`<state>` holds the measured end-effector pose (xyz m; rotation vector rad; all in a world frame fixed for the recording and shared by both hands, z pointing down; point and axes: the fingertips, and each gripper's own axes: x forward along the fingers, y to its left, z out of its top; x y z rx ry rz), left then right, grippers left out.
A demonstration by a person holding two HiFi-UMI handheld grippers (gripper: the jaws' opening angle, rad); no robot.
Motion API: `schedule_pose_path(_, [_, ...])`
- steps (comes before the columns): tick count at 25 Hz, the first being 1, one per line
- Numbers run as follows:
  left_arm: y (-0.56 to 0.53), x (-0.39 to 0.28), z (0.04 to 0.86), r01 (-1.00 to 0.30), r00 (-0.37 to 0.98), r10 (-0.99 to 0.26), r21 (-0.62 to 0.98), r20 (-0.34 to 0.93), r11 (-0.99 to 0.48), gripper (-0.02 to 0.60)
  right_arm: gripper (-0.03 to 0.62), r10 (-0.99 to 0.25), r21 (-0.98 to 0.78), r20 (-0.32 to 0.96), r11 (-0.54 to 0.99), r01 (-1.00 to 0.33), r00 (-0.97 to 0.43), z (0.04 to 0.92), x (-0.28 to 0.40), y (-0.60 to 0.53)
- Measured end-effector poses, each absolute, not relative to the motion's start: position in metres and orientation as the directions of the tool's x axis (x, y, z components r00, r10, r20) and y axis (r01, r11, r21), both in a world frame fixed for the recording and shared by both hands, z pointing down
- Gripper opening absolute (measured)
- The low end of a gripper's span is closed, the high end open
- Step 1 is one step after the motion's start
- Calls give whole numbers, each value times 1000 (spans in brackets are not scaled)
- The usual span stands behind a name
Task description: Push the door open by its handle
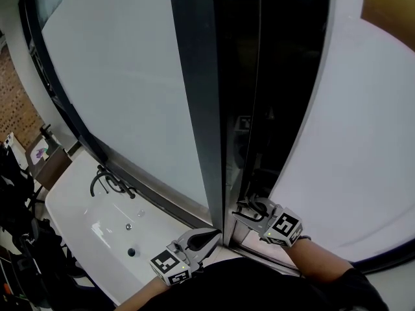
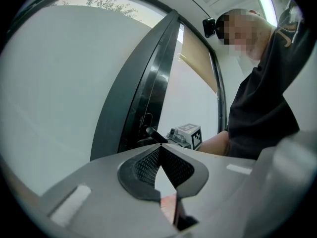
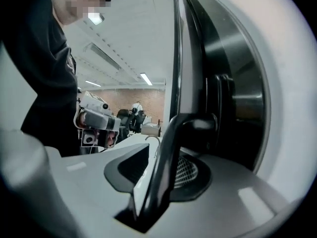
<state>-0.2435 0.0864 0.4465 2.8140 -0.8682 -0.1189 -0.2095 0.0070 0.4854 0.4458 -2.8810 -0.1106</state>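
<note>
Item: door (image 1: pixel 201 109), dark-framed, directly ahead; likely heavy, rigid.
Handle (image 3: pixel 167 152): lever type, stiff, smooth, prob. slippery; take near free end.
R gripper (image 1: pixel 248 207): jaws part-open round handle, seemingly not pinching.
L gripper (image 2: pixel 159 146): jaws closed, empty, near door edge.

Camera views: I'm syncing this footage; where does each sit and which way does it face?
Head view: on the person's head, looking steeply down the door edge; left gripper, right gripper and both forearms show.
Left gripper view: on the left gripper, looking along its shut jaws at the door edge; the torso shows.
Right gripper view: on the right gripper, door handle between its jaws; torso shows.
Shared: each gripper view shows the other gripper.
</note>
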Motion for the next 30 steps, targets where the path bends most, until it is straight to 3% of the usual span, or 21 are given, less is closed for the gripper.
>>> schedule_pose_path(6, [85, -241, 439, -550, 825, -564, 201, -15, -810, 0, 135, -154, 48, 208, 988, -147, -966, 474, -207, 9])
schedule_pose_path(13, [80, -234, 437, -547, 828, -561, 194, -22, -814, 0, 133, -96, -107, 501, 979, -172, -860, 482, -191, -7])
schedule_pose_path(21, [83, -216, 430, -532, 836, -548, 200, -32, -823, 0, 144, -148, -90, 606, 963, -253, -781, 491, -161, -59])
schedule_pose_path(30, [51, -140, 434, -564, 821, -571, 168, 3, -809, 0, 143, -247, -105, 594, 920, -377, -766, 491, -103, -179])
